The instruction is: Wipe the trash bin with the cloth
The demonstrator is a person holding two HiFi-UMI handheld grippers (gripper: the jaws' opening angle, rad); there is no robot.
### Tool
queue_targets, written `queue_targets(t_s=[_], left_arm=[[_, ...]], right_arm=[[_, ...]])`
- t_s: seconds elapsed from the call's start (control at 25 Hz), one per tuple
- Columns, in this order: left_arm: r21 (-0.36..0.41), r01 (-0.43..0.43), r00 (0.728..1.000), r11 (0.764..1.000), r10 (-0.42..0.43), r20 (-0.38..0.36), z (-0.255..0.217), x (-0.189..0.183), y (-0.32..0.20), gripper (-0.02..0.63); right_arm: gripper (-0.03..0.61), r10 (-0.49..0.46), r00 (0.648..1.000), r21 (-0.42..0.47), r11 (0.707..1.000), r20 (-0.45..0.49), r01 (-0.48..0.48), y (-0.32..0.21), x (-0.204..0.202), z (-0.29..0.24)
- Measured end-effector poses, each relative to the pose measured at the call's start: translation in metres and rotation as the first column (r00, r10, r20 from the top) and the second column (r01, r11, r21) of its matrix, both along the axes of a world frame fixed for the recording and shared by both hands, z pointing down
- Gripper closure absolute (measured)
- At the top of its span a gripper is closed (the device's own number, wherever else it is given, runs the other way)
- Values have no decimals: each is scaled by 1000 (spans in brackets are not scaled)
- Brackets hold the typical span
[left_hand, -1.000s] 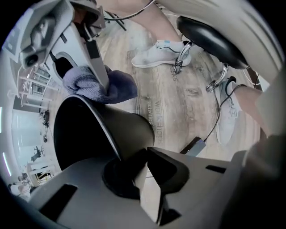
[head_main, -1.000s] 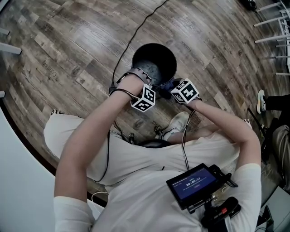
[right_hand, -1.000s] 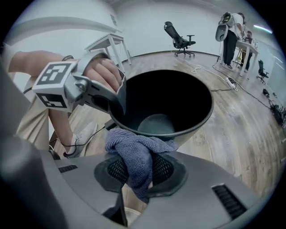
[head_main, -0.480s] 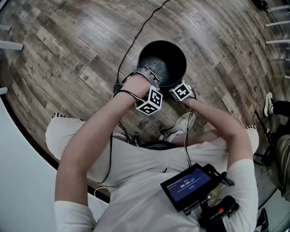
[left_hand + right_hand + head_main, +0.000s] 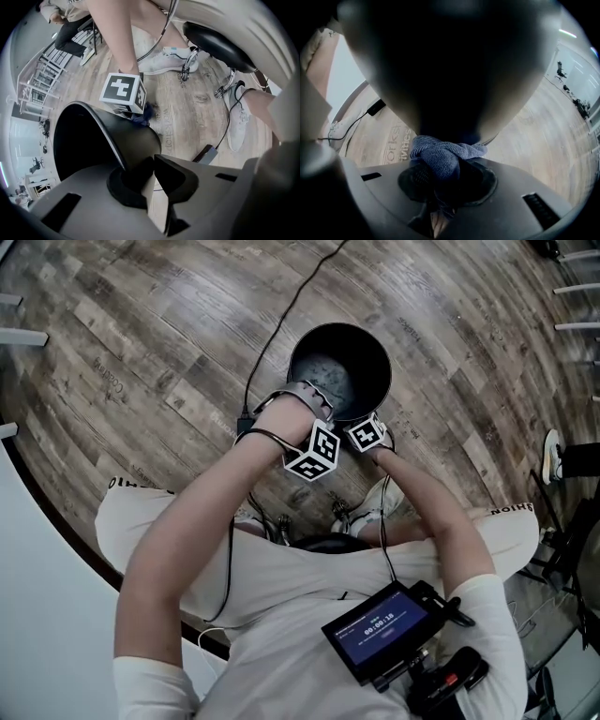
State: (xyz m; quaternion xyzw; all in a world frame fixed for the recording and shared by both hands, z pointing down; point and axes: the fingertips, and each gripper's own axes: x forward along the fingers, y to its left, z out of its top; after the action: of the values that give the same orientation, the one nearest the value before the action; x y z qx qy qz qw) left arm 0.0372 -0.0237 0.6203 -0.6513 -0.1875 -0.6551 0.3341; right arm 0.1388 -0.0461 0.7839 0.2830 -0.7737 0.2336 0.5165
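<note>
Right gripper (image 5: pixel 440 180): 2 jaws clamped on a bunched blue cloth (image 5: pixel 443 157); a wad sticks out past the tips.
Left gripper (image 5: pixel 149 174): jaws pinched together on the rim of the bin (image 5: pixel 123 133), 1 jaw inside and 1 outside; it steadies the bin.
Bin location: on the wood floor (image 5: pixel 141 352), just ahead of the person's knees; in the head view both grippers sit at its near edge.
Bin axis: long axis upright or close to it; mouth opens upward toward the head camera, base on the floor.
Cloth location: at the bin's outer wall on the person's side, below the rim; the wad appears pressed against the dark wall.
Direction, tool to surface: the wall lies directly ahead of the right jaws and fills the upper part of the right gripper view; the gripper points steeply down along the wall.
Nearer hand: right, for the surface to be wiped; left is at the rim, just beside it.
Step in hand (judgement): wipe of the outer wall, near side.
Next move (judgement): stroke along the upright axis or around the curve; the cloth needs full contact with the wall, and the left grip must resist tipping.
Risk (judgement): a light bin may tilt or turn under side pressure; a cable (image 5: pixel 281 315) lies on the floor near the base.
</note>
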Motion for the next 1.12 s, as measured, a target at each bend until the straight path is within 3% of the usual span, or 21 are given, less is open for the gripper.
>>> queue_targets(t_s=[0.16, 0.32, 0.36, 0.44, 0.52, 0.72, 0.76, 0.8, 0.84, 1.12], left_arm=[[14, 40, 999, 999, -40, 14, 4, 0, 0, 557], [34, 72, 997, 997, -72, -5, 4, 1, 0, 547], [16, 79, 997, 997, -79, -8, 3, 0, 2, 534], [-34, 89, 996, 995, -89, 6, 3, -5, 9, 409], [-19, 91, 996, 996, -91, 22, 1, -11, 5, 402], [102, 104, 992, 989, -111, 61, 3, -23, -19, 404], [128, 78, 993, 989, -89, 83, 4, -24, -21, 420], [146, 50, 992, 988, -66, 103, 5, -24, -20, 475], [154, 31, 992, 988, -49, 115, 6, -23, -19, 528], [112, 0, 996, 994, -10, 87, 6, -11, -1, 548]], right_arm=[[483, -74, 995, -77, 995, -73, 68, 10, 5, -7], [483, -97, 995, -82, 992, -4, 96, 30, -4, -53], [483, -108, 994, -90, 990, 13, 108, 36, -6, -67], [483, -109, 993, -105, 988, 54, 115, 46, -9, -100], [483, -71, 992, -125, 989, 101, 83, 51, -10, -131], [483, -3, 980, -89, 996, 201, 21, 43, -21, -209], [483, 8, 977, -76, 997, 212, 8, 40, -24, -218], [483, 22, 975, -67, 998, 221, -8, 37, -26, -224], [483, 38, 973, -63, 998, 226, -24, 35, -27, -226], [483, 88, 975, -69, 995, 205, -75, 19, -20, -203]])
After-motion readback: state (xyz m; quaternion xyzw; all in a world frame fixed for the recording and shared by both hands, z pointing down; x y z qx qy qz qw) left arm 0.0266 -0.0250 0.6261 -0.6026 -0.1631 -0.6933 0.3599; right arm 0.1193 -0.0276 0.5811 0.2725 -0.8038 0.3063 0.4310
